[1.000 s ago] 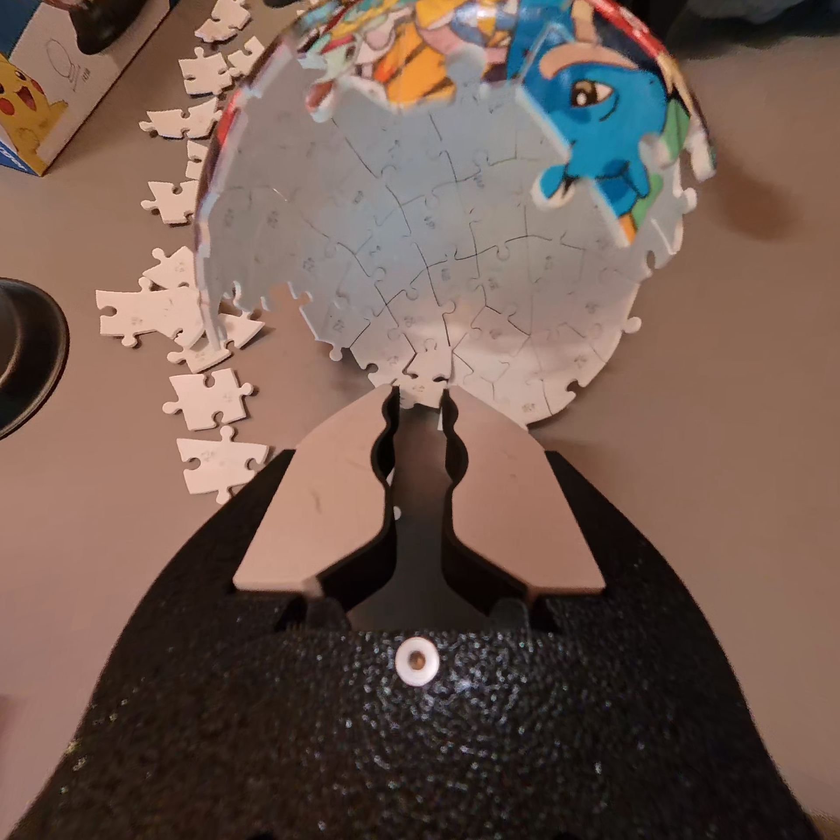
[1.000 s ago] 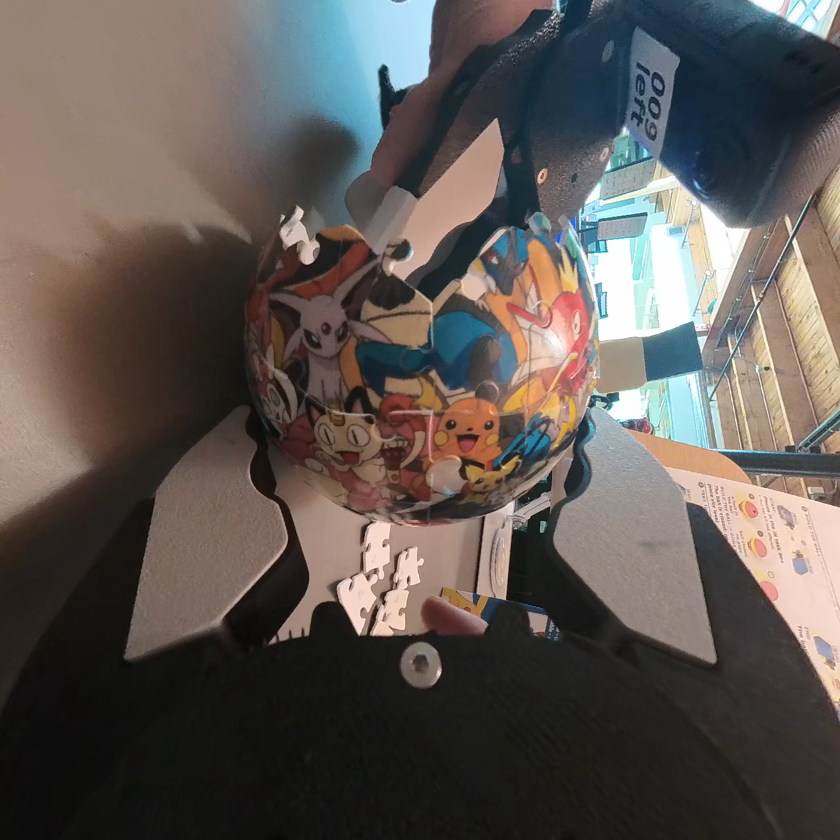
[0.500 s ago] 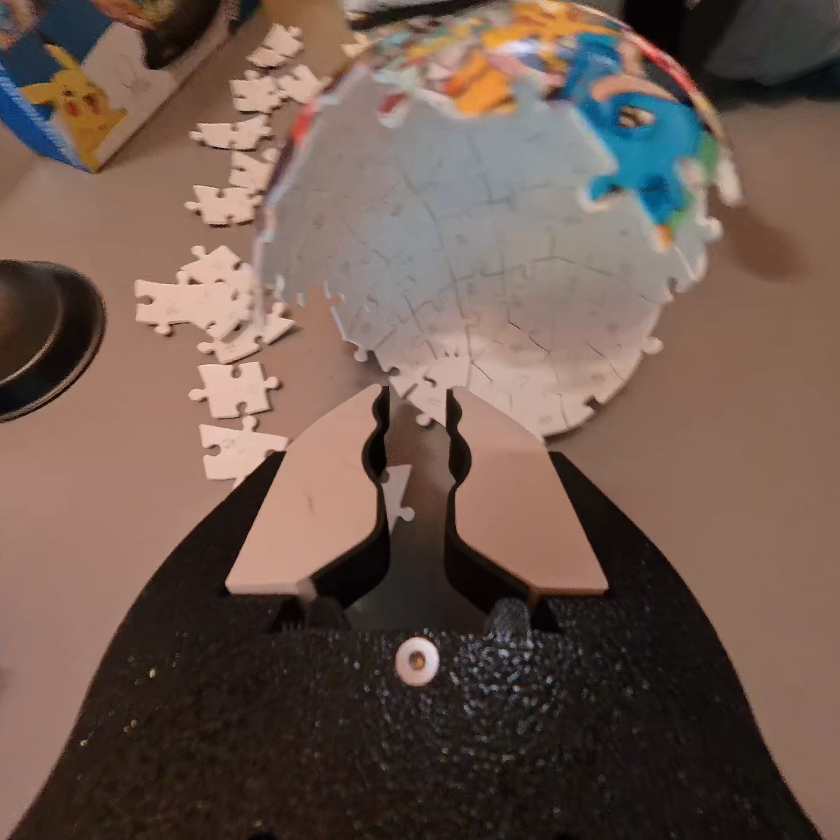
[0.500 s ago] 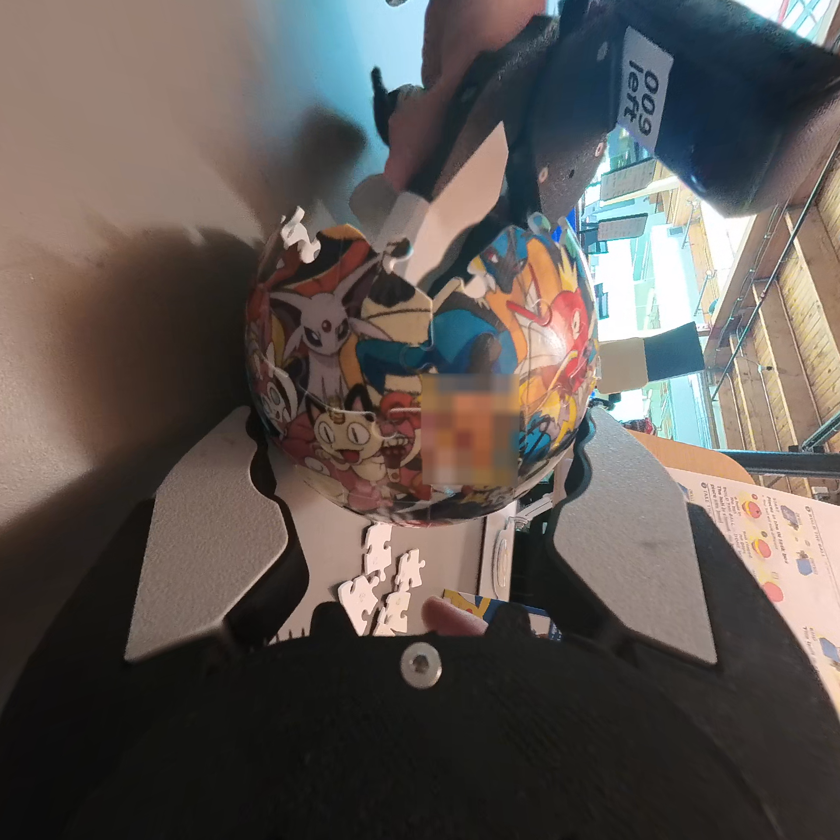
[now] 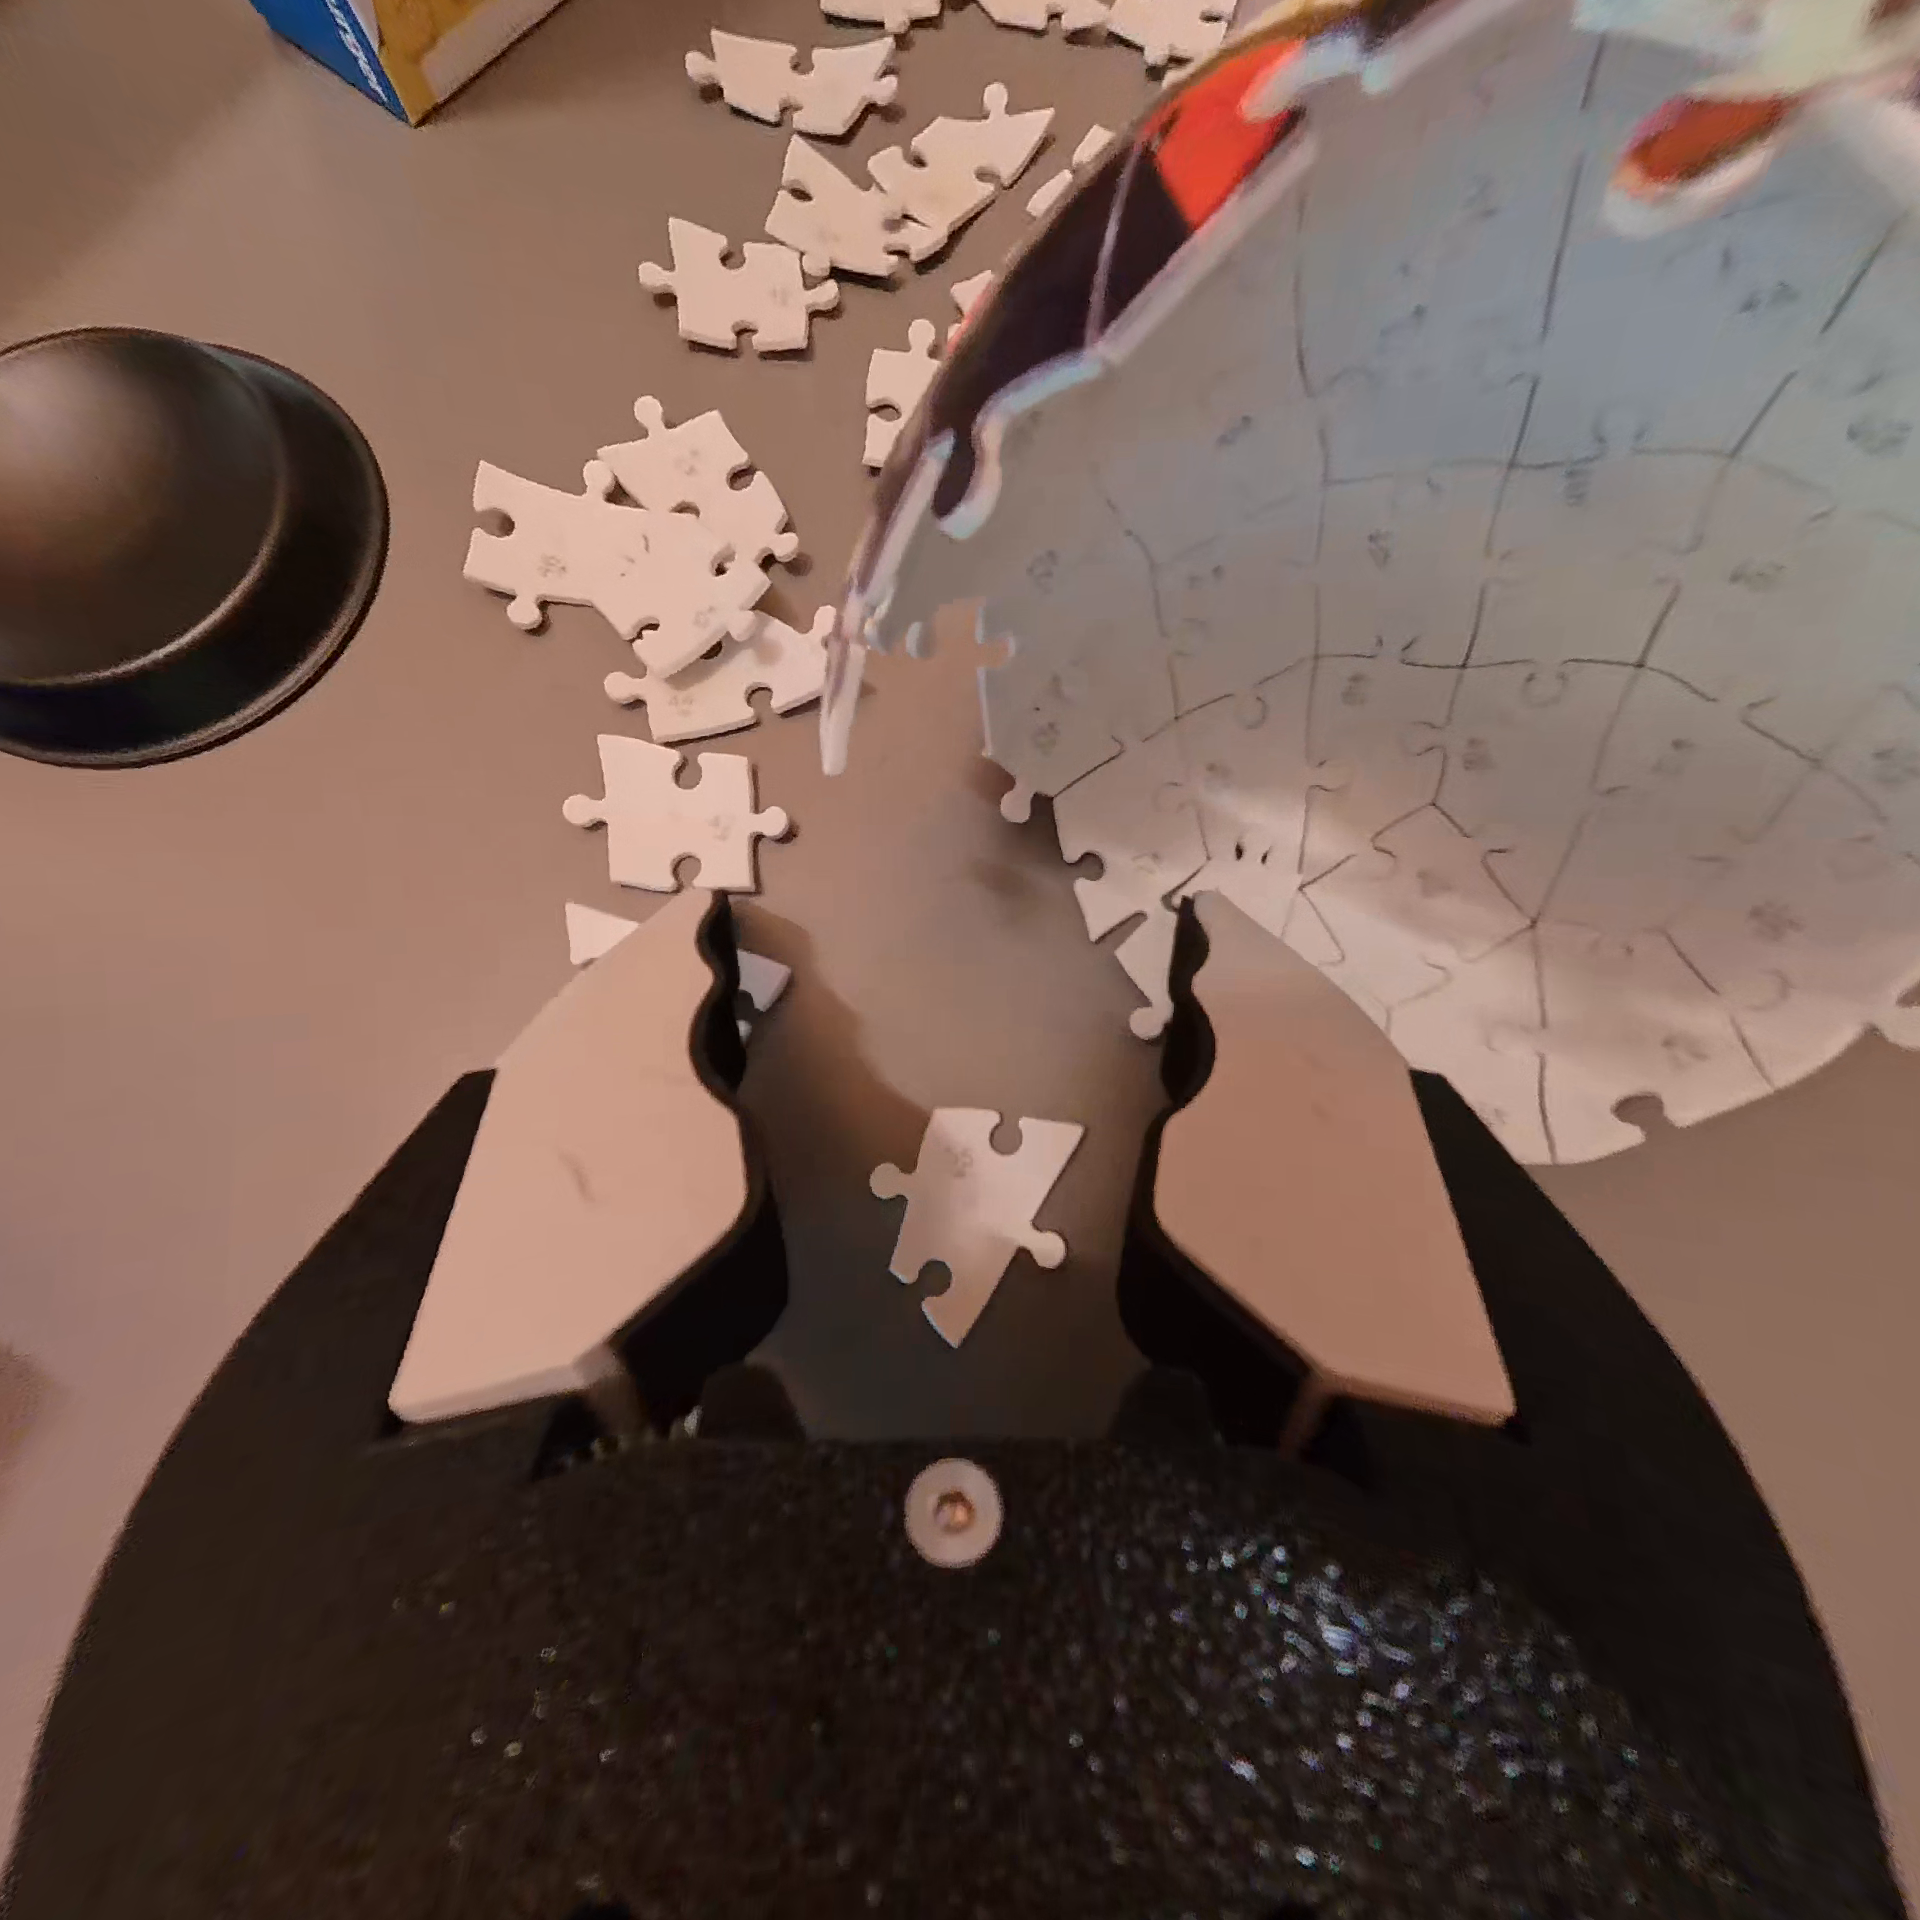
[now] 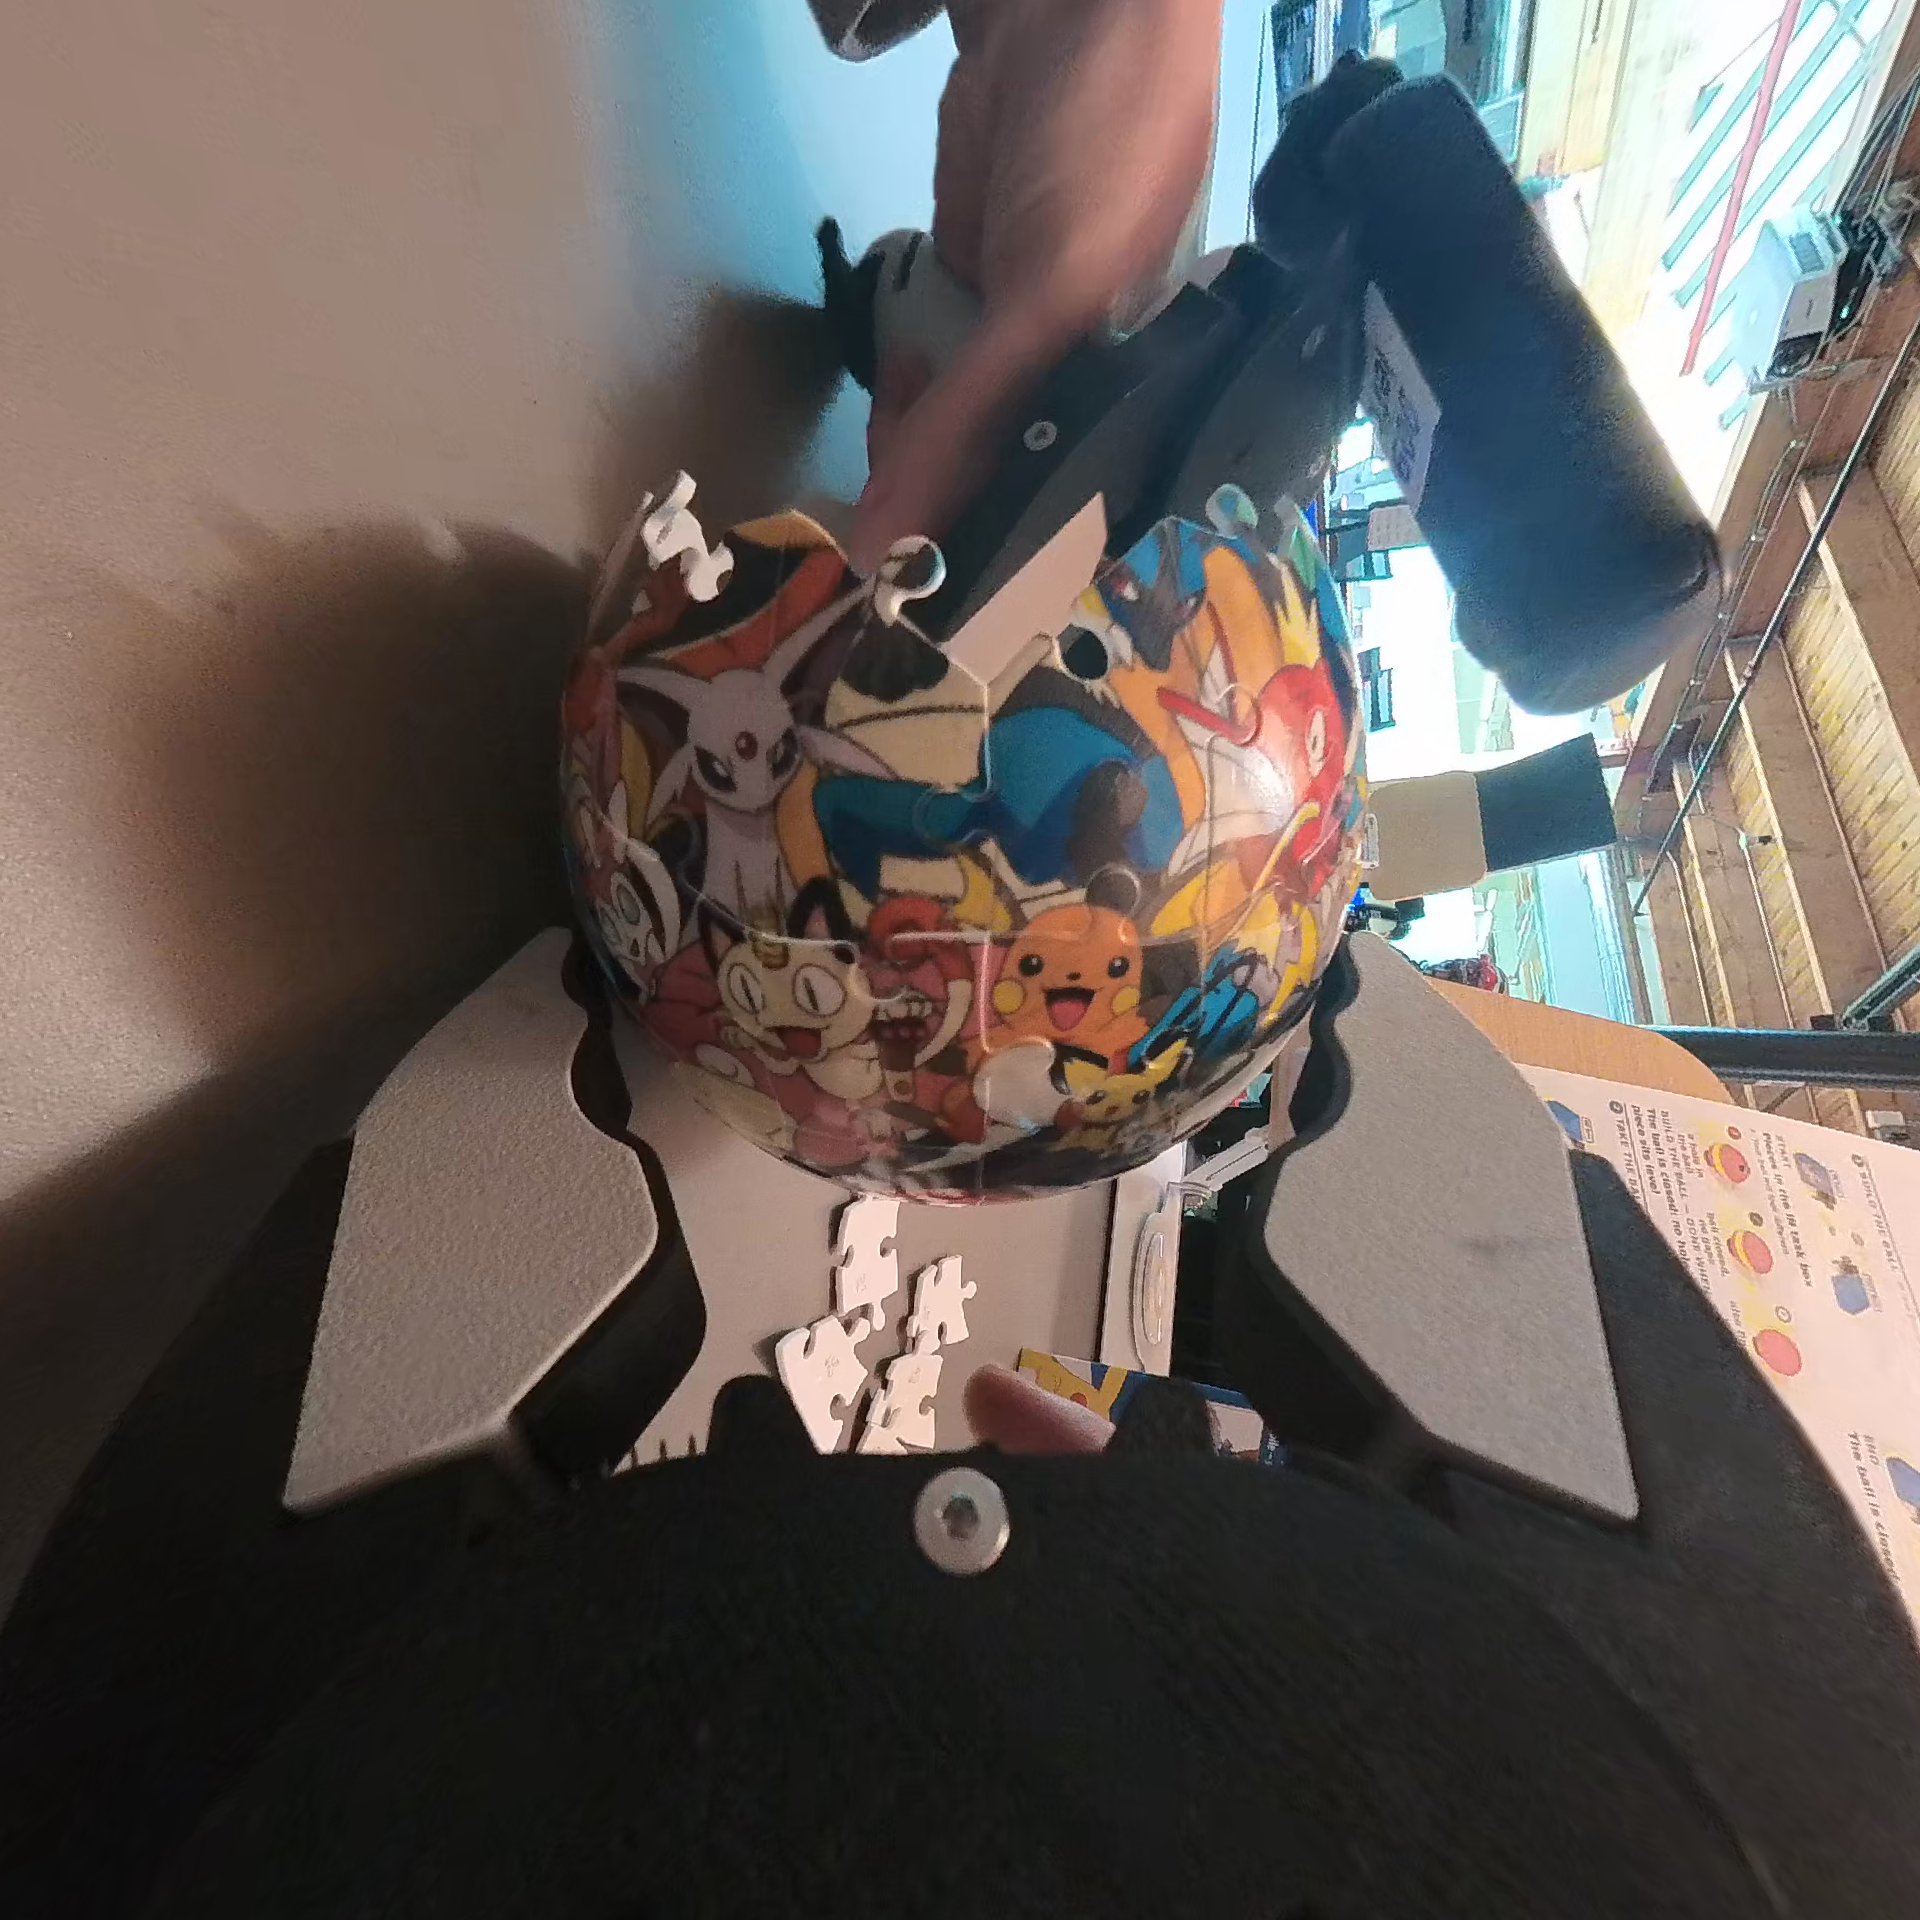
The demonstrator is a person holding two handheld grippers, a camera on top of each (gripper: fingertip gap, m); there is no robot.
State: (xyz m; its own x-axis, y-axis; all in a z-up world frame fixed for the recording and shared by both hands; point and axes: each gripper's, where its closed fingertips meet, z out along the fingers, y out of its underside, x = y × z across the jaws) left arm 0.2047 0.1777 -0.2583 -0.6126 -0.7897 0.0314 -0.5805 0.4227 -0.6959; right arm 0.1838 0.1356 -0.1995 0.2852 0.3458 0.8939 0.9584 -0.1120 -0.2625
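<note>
My right gripper (image 6: 956,966) is shut on a colourful cartoon puzzle ball (image 6: 956,852), with one finger on each side of it. The ball is partly built and its white inner side (image 5: 1455,623) fills the right of the left wrist view. My left gripper (image 5: 951,925) is open, with its right fingertip (image 5: 1195,935) against the ball's lower jagged rim. One loose white puzzle piece (image 5: 971,1226) shows between its fingers over the table. The left gripper (image 6: 1455,416) also shows beyond the ball in the right wrist view, held by a hand (image 6: 1039,208).
Several loose white pieces (image 5: 665,582) lie scattered on the grey-brown table (image 5: 260,987) left of the ball; some show in the right wrist view (image 6: 862,1330). A black round stand (image 5: 156,540) sits at far left, a blue box (image 5: 416,52) at the back. A printed instruction sheet (image 6: 1766,1247) lies at right.
My left gripper has opened wide and shifted left along the ball's rim. A loose piece now shows between its fingers. The right gripper still holds the ball the same way.
</note>
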